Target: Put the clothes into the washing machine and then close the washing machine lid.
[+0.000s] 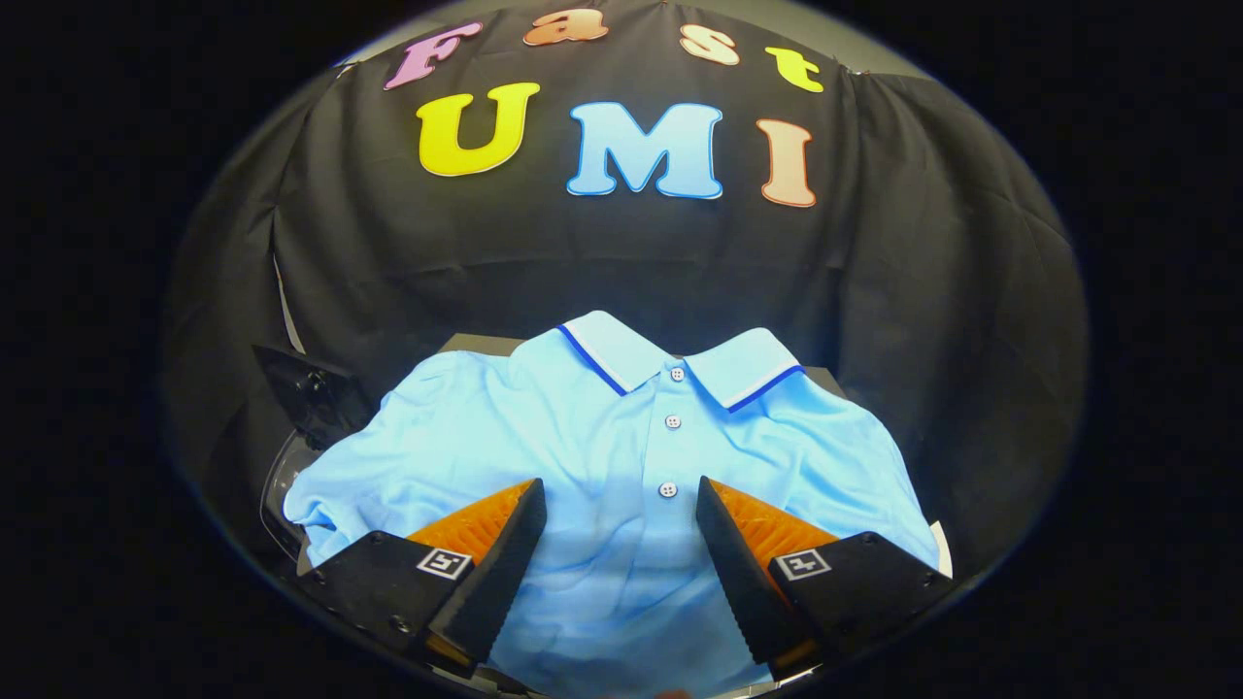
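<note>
In the gripper view, a light blue short-sleeved polo shirt (621, 456) of knit fabric is seen spread out flat, front side up, over a dark surface (486, 343) whose edge shows just behind the collar. The collar, trimmed with a white band and a thin dark blue stripe, is folded down and lies at the far end of the garment, towards the black cloth wall (621, 262) of the booth. Three small white buttons (672, 421) are set in a line down the placket, the nearest of them lying between the two fingertips. One sleeve is spread to the left and the other to the right, and gentle creases are seen across the chest and lower body. The hand-held gripper (621, 505) is held above the lower half of the shirt with its two fingers wide apart; the cloth is seen plainly in the gap between them, and nothing is gripped. Whether the fingertips touch the fabric cannot be told. A square printed marker is carried on the housing of each finger. To the left of the shirt, beside the left sleeve, a dark glossy piece of hardware (316, 393) with a curved edge is partly seen, and it cannot be told what it is. At the right hem a small pale corner (942, 549) shows from under the fabric.
</note>
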The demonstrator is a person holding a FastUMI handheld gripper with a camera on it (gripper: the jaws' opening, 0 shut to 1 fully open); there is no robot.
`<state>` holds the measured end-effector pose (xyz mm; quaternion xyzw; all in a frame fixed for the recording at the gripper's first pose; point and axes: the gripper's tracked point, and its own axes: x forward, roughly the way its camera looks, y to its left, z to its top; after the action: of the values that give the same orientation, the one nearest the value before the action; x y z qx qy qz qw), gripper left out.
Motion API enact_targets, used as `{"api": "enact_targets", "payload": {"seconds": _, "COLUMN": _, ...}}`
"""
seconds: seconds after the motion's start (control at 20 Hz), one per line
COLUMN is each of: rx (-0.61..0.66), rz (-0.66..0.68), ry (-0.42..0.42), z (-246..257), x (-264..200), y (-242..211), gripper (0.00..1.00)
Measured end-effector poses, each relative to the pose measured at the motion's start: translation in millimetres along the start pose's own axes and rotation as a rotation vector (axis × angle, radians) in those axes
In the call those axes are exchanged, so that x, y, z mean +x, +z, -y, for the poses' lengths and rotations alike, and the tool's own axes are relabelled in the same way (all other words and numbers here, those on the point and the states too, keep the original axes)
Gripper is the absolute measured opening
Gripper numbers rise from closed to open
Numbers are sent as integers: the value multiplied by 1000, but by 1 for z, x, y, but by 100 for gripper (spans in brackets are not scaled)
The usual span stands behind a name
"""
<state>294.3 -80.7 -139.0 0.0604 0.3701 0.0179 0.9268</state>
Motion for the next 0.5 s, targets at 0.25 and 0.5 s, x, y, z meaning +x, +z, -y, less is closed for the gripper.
{"api": "enact_targets", "payload": {"seconds": 0.25, "rx": 57, "rz": -36, "ry": 31, "z": -2, "x": 2, "y": -3, "gripper": 96}}
{"api": "enact_targets", "payload": {"seconds": 0.5, "rx": 63, "rz": -28, "ry": 38, "z": -3, "x": 1, "y": -3, "gripper": 97}}
